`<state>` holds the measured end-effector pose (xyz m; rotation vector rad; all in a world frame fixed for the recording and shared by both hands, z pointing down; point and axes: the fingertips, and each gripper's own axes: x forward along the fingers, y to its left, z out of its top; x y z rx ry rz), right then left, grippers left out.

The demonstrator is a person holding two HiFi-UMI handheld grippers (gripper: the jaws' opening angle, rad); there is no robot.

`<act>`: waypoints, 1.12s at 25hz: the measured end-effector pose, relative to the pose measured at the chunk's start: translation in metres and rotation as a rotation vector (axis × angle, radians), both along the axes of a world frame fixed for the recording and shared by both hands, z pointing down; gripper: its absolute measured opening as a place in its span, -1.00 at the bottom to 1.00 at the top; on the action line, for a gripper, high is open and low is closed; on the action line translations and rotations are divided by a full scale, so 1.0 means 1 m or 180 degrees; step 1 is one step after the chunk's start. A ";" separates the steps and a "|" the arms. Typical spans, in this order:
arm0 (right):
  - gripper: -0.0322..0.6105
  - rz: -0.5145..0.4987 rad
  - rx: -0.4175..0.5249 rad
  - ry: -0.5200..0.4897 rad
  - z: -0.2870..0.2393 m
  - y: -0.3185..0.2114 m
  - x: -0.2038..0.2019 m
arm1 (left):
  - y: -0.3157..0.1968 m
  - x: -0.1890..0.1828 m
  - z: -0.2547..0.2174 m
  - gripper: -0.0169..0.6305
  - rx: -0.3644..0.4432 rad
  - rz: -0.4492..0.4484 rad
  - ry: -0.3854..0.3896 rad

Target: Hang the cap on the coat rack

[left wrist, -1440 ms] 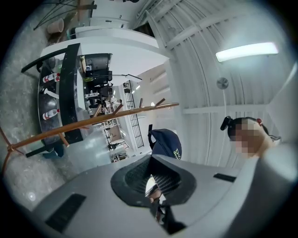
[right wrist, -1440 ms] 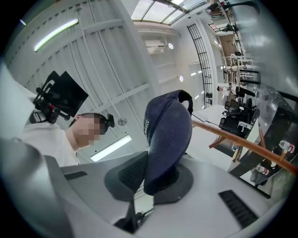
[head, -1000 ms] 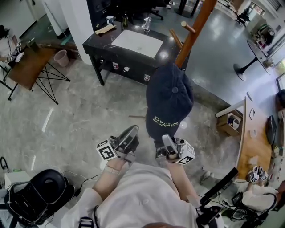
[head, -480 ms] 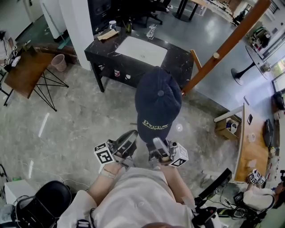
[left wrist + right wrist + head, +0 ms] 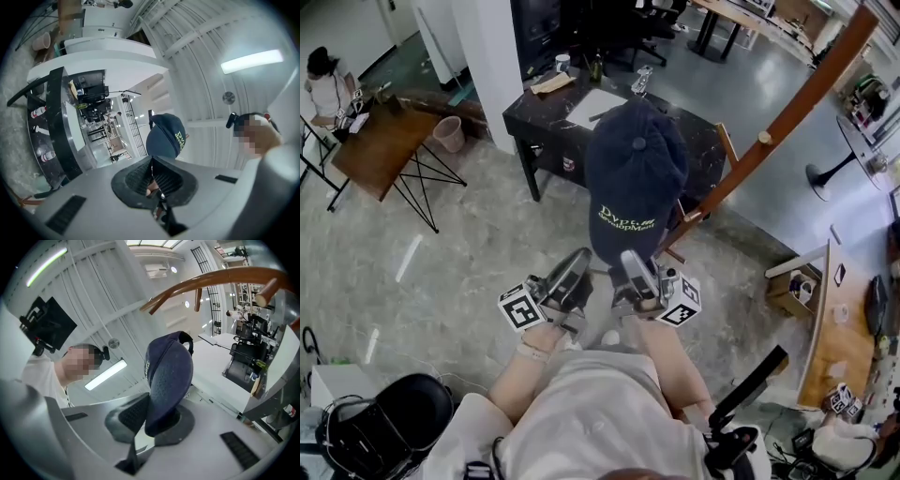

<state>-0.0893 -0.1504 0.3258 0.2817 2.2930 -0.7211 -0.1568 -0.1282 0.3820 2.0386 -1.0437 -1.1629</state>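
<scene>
Cap (image 5: 636,178) was up in the air, pinched by its brim in the right gripper (image 5: 630,267), crown uppermost, in front of the dark surface (image 5: 530,112) and short of the rack (image 5: 787,98). A light thing, I'd judge, soft and floppy in the crown and stiffer at the brim, so the brim was the sound place to hold. Left gripper (image 5: 574,272) sat closed on nothing just beside it. The rack's top and foot ran out of frame, the cap's hollow side barely showed, and which peg (image 5: 762,138) lay nearest was hard to call.
</scene>
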 end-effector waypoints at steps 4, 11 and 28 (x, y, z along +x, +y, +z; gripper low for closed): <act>-0.78 -0.0033 0.0136 0.0114 -0.022 -0.014 -0.026 | -0.016 -0.020 -0.025 -0.92 0.0044 -0.0233 -0.0094; -0.78 0.0016 0.0362 0.0074 -0.074 -0.030 -0.052 | -0.036 -0.043 -0.073 -0.92 0.0163 -0.0418 -0.0028; -0.78 0.0702 0.1138 -0.0206 -0.216 -0.056 0.002 | -0.092 0.008 -0.224 -0.92 0.0825 0.0029 -0.0334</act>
